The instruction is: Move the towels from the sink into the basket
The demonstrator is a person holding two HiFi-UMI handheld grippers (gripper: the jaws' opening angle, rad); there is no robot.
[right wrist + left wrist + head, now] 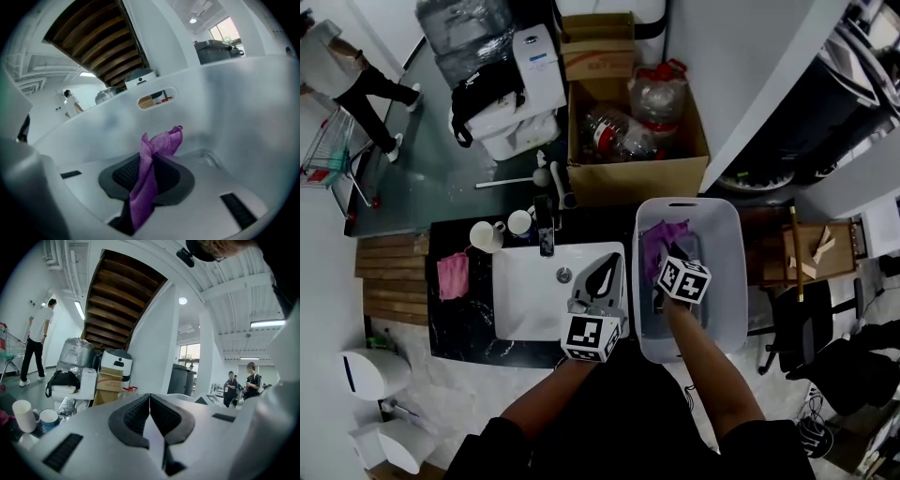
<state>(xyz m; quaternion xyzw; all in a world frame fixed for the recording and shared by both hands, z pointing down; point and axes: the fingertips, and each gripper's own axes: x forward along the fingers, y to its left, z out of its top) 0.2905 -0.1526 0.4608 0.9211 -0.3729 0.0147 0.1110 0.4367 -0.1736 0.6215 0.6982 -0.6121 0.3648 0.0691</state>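
My right gripper (666, 258) reaches down inside the white plastic basket (733, 281) that stands to the right of the sink (525, 309). It is shut on a purple towel (149, 178), which is pinched between the dark pads (123, 174) and bunches up above them. In the head view the purple towel (657, 242) shows at the basket's far end. My left gripper (604, 272) hovers over the sink's right edge, pointing roughly level, its jaws shut together with nothing between them (150, 405). A pink towel (453, 275) lies on the dark counter left of the sink.
Two cups (486, 234) and the faucet (546, 225) stand behind the sink. A cardboard box (633, 173) with plastic bottles sits behind the counter. A wooden stool (811, 248) is right of the basket. A person (356, 80) stands far left.
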